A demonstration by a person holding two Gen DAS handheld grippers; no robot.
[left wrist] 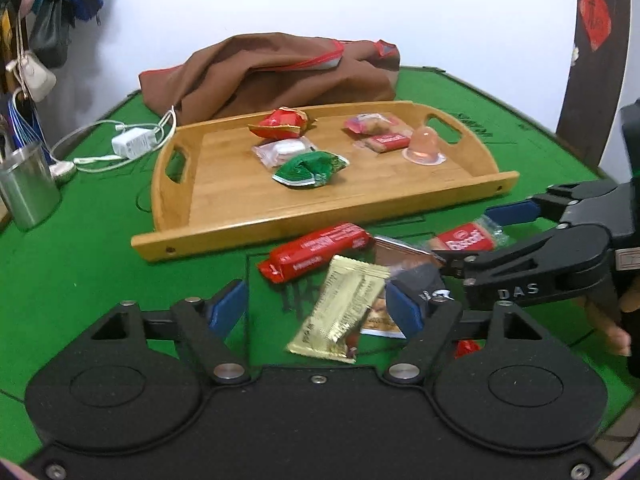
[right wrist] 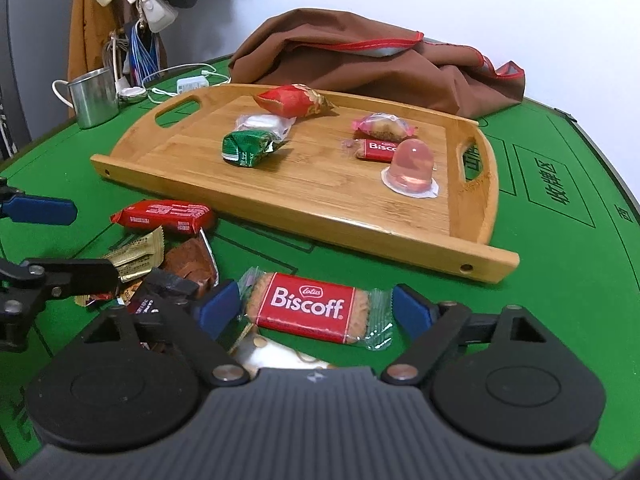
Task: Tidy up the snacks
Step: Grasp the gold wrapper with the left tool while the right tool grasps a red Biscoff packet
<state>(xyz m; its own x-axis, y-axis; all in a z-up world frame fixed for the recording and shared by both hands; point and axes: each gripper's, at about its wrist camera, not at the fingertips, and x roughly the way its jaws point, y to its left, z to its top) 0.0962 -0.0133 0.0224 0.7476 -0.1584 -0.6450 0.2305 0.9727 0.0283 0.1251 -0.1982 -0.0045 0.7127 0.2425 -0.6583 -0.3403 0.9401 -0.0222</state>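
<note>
A wooden tray (left wrist: pixel 224 224) (right wrist: pixel 440 216) on the green table holds several snacks: a red pack (left wrist: pixel 282 122), a white pack (left wrist: pixel 284 150), a green pack (left wrist: pixel 310 168), a pink pack (left wrist: pixel 370 122), a small Biscoff (right wrist: pixel 378 149) and a jelly cup (right wrist: pixel 412 166). In front of the tray lie loose snacks: a red bar (left wrist: pixel 316 250) (right wrist: pixel 166 216), a gold pack (left wrist: pixel 344 308) and a Biscoff biscuit (right wrist: pixel 310 306) (left wrist: pixel 464 240). My left gripper (left wrist: pixel 316 310) is open around the gold pack. My right gripper (right wrist: pixel 316 308) is open around the Biscoff biscuit.
A brown cloth bag (left wrist: pixel 276 68) lies behind the tray. A white charger with cable (left wrist: pixel 132 142) and a metal cup (left wrist: pixel 26 184) (right wrist: pixel 92 96) stand at the left. Bags hang on the wall at the left (left wrist: pixel 52 28).
</note>
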